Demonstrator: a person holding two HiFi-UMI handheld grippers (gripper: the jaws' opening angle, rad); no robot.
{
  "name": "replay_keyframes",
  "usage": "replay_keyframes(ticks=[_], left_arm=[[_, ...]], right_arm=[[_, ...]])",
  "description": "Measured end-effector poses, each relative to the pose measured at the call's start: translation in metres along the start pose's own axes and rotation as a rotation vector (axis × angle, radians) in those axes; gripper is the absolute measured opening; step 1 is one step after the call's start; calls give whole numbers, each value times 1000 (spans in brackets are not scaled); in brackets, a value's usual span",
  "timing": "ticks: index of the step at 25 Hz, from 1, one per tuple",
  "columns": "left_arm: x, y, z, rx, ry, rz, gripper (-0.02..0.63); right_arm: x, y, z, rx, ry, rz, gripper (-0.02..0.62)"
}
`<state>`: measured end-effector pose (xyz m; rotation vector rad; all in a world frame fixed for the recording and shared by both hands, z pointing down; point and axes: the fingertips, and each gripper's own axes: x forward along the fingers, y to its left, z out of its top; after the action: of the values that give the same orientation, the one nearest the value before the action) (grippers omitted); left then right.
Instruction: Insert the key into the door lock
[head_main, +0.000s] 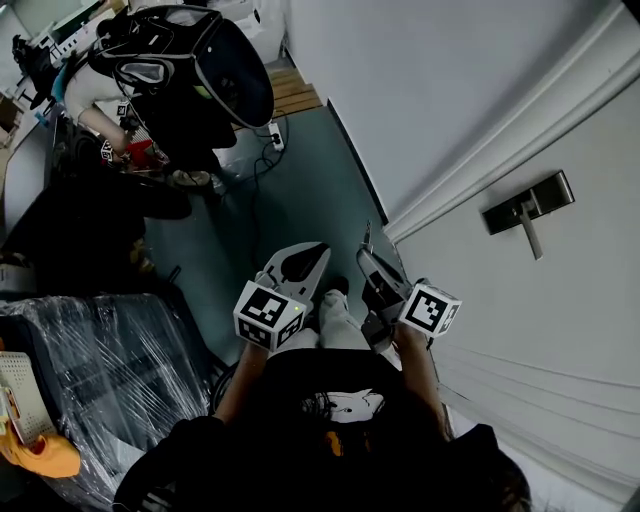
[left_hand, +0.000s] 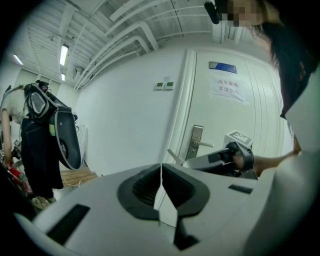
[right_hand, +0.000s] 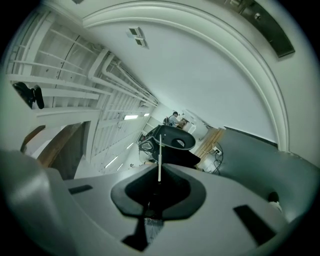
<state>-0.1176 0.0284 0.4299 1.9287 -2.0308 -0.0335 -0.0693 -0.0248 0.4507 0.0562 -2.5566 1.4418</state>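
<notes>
In the head view, a large black bag (head_main: 200, 70) is standing at the upper left of the frame, and a bundle wrapped in clear plastic film (head_main: 100, 350) is lying at the lower left. Just left of centre, the left gripper (head_main: 312, 252) is pointing out over the blue-green floor (head_main: 300, 190). In its own view its claw (left_hand: 161, 172) is pressed together with only a thin seam showing and nothing in it.

Just right of centre, the right gripper (head_main: 368, 256) is hovering beside the left one, apart from it. It is pinching the key (head_main: 367, 237), whose thin blade is sticking out past the fingertips. In the right gripper view the claw (right_hand: 159, 180) is closed on the key (right_hand: 159, 152), which is showing edge-on as a narrow pale line. From the left gripper view, the key (left_hand: 173, 156) is poking out of the right gripper (left_hand: 186, 163), short of the door.

At the right of the head view, the lock plate with its lever handle (head_main: 528, 203) is sitting on the white door (head_main: 560, 320), well apart from the key.
</notes>
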Motion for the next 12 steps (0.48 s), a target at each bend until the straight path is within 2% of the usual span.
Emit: replay_keyframes(ticks=[6, 12], left_arm=[[64, 22, 21, 34, 16, -15, 12], [113, 44, 42, 50, -7, -57, 12]], right_arm=[[21, -33, 59, 10, -28, -1, 21], [49, -54, 103, -4, -55, -8, 21]])
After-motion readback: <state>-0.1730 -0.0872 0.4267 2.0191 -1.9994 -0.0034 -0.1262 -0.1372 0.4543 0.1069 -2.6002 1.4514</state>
